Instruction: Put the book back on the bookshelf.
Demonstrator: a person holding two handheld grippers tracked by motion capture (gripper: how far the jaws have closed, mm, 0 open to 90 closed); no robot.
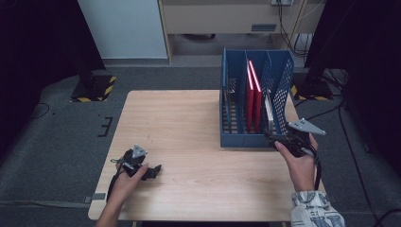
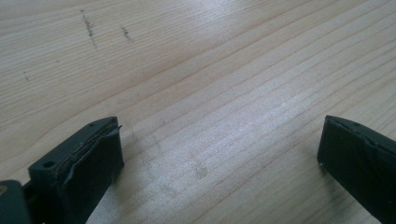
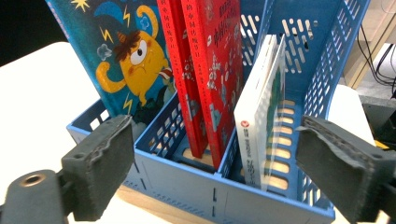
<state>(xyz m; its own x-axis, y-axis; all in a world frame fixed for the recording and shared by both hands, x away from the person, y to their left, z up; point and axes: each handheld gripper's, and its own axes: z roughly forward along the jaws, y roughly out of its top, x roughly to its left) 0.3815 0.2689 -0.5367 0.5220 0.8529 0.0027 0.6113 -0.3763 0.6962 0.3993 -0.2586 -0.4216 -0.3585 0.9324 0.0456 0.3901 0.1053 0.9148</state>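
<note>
Job: we seem to be putting books into the blue rack at the far right of the table.
Done: a book with a yellow monster, two red books and a white book all stand in its slots.
Left: we see no loose book, so the job looks almost finished.
Right gripper: jaws wide, holding nothing, right at the rack's near end, facing the white book.
Left gripper: jaws wide and empty, low over bare wood.
Room: lots of open table on the left; the rack and our right hand sit near the right edge.
</note>
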